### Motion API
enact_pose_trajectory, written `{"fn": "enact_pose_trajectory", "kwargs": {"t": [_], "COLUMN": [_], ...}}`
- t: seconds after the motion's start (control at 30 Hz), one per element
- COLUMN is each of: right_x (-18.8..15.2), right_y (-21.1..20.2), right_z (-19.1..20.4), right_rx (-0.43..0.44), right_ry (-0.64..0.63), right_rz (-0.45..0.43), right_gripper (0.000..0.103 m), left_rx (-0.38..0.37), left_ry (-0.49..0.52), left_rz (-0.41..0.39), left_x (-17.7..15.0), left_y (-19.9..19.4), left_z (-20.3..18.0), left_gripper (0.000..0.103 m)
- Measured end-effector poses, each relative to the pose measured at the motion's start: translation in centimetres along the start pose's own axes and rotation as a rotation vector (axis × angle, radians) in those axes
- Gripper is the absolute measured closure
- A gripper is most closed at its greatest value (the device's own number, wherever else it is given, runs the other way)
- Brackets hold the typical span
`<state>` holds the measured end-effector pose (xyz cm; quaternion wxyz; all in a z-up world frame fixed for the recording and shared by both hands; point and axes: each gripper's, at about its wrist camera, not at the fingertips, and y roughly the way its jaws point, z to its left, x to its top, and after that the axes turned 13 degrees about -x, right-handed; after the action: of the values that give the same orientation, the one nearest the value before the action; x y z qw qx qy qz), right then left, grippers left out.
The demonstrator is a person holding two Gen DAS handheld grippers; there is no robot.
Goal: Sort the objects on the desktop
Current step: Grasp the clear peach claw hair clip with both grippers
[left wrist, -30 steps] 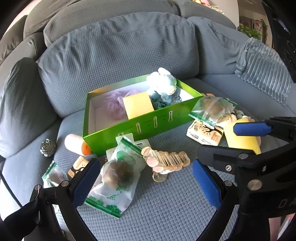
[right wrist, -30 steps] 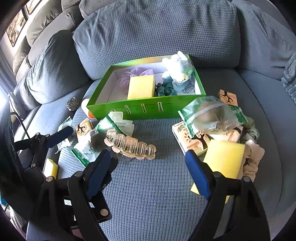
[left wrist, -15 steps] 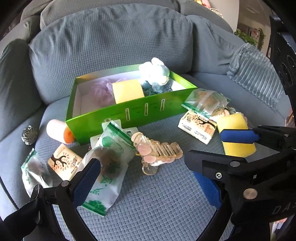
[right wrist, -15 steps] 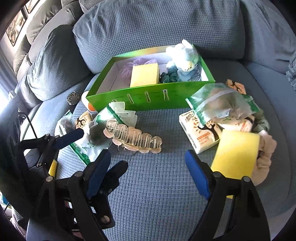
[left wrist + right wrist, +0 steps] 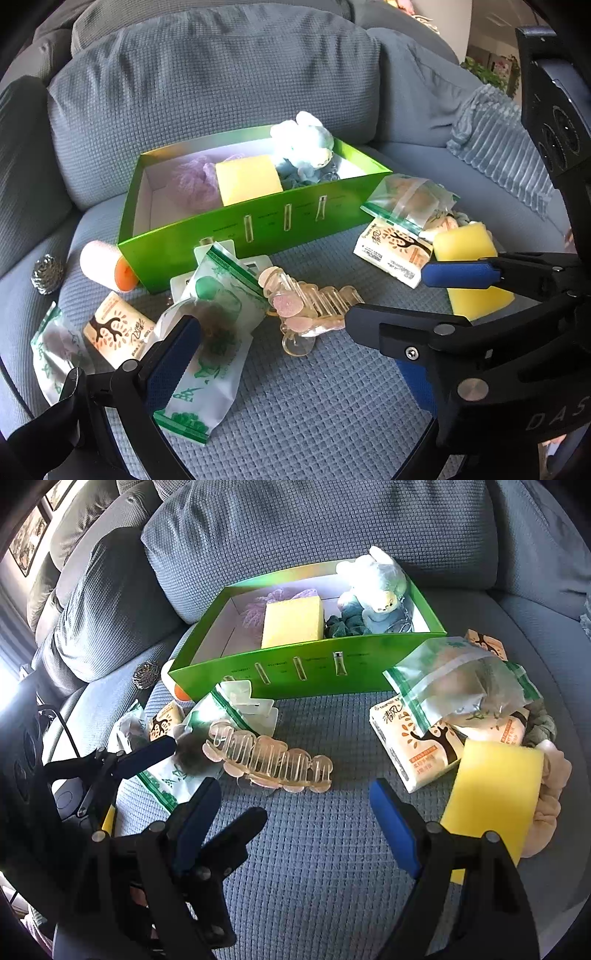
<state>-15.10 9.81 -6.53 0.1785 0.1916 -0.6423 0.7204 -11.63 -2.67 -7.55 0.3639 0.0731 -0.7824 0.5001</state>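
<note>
Hair clip [image 5: 267,762] looms nearer than a second ago. My right tongs [image 5: 295,823] and left tongs [image 5: 291,373] both gape wide, holding nothing.

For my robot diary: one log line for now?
left gripper: open | right gripper: open | hair clip: on sofa | green box: partly filled

"DAS" on right gripper [image 5: 461,275] body; Chinese characters on tissue pack [image 5: 417,746], unreadable.
</note>
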Motion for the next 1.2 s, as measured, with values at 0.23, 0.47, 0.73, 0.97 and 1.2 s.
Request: {"fn": "enact_pose_trajectory", "kwargs": {"t": [0.23, 0.47, 0.73, 0.97, 1.2], "right_x": [0.3, 0.5, 0.5, 0.7, 0.7], "right_y": [0.7, 2.1, 3.4, 4.4, 4.9], "right_z": [-0.1, -0.6, -0.9, -0.8, -0.5], "right_rx": [0.006, 0.022, 0.051, 0.065, 0.067], "right_ry": [0.009, 0.038, 0.063, 0.072, 0.068], "right_rz": [0.008, 0.032, 0.052, 0.066, 0.068], "right_gripper": [0.02, 0.02, 0.02, 0.02, 0.02], "left_rx": [-0.007, -0.028, -0.095, -0.129, -0.136], "left_ry": [0.001, 0.015, 0.01, 0.009, -0.003], "left_rz": [-0.007, -0.007, -0.003, 0.015, 0.027], "left_x": [0.2, 0.6, 0.6, 0.8, 0.6], "left_y": [0.2, 0.9, 1.9, 2.7, 3.4], "left_z": [0.3, 0.3, 0.4, 0.5, 0.9], "left_gripper": [0.003, 0.003, 0.003, 0.022, 0.03]}}
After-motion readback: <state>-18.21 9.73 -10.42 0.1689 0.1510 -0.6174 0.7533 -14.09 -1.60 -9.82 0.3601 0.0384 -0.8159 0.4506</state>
